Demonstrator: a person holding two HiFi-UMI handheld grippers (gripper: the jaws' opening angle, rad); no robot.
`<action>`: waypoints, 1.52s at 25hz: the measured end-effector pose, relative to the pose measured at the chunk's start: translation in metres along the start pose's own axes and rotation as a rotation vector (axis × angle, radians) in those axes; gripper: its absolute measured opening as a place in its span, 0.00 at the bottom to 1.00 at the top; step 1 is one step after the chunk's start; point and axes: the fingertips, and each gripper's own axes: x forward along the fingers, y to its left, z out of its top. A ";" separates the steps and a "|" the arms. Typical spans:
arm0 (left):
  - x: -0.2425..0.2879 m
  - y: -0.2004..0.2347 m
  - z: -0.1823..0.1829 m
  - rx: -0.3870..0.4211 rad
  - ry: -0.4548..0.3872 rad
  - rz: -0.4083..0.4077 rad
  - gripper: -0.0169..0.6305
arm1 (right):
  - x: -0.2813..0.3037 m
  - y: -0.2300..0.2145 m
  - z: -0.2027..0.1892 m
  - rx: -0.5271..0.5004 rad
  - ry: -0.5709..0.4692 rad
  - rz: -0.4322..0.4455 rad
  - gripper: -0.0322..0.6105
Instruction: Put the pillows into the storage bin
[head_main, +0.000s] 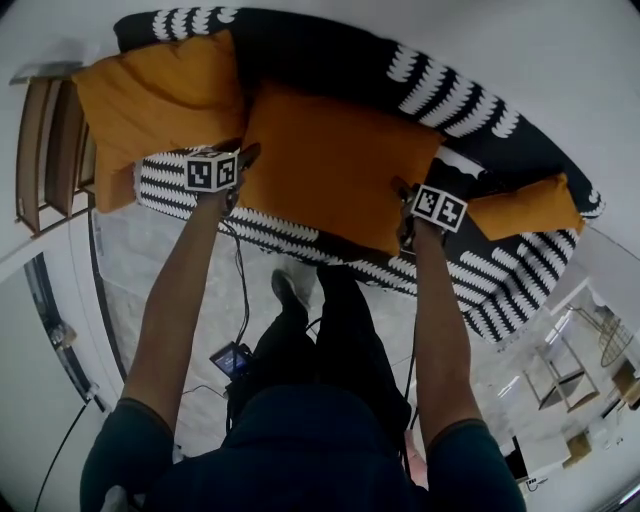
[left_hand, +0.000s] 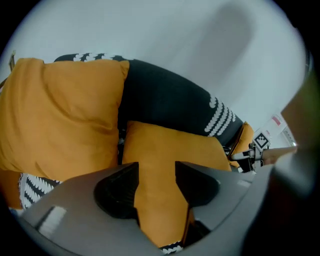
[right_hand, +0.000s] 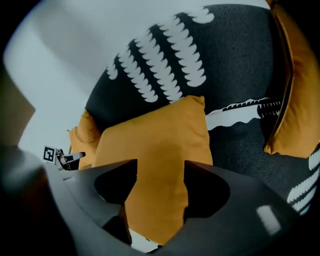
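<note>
An orange pillow (head_main: 335, 165) lies flat on the seat of a black sofa with white patterning (head_main: 330, 60). My left gripper (head_main: 246, 160) is at the pillow's left edge and my right gripper (head_main: 404, 198) at its right edge. In the left gripper view the jaws (left_hand: 156, 172) stand apart with the pillow (left_hand: 170, 145) running between them. The right gripper (right_hand: 160, 172) is likewise open around the pillow (right_hand: 155, 135). A larger orange pillow (head_main: 160, 95) leans at the sofa's left end, and a third (head_main: 525, 208) rests at its right end.
A wooden slatted piece of furniture (head_main: 40, 150) stands left of the sofa. Cables and a small device (head_main: 232, 358) lie on the pale floor by the person's legs. Metal-framed furniture (head_main: 560, 375) stands at the lower right. A white wall runs behind the sofa.
</note>
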 end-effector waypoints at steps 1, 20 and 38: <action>0.009 0.004 -0.005 -0.003 0.017 0.008 0.39 | 0.009 -0.006 -0.002 0.001 0.019 -0.012 0.49; 0.035 0.000 -0.040 -0.096 0.017 0.100 0.05 | 0.025 -0.004 -0.006 -0.210 0.086 -0.075 0.09; -0.163 0.047 -0.108 -0.280 -0.315 0.244 0.04 | -0.049 0.168 -0.052 -0.468 0.009 0.103 0.08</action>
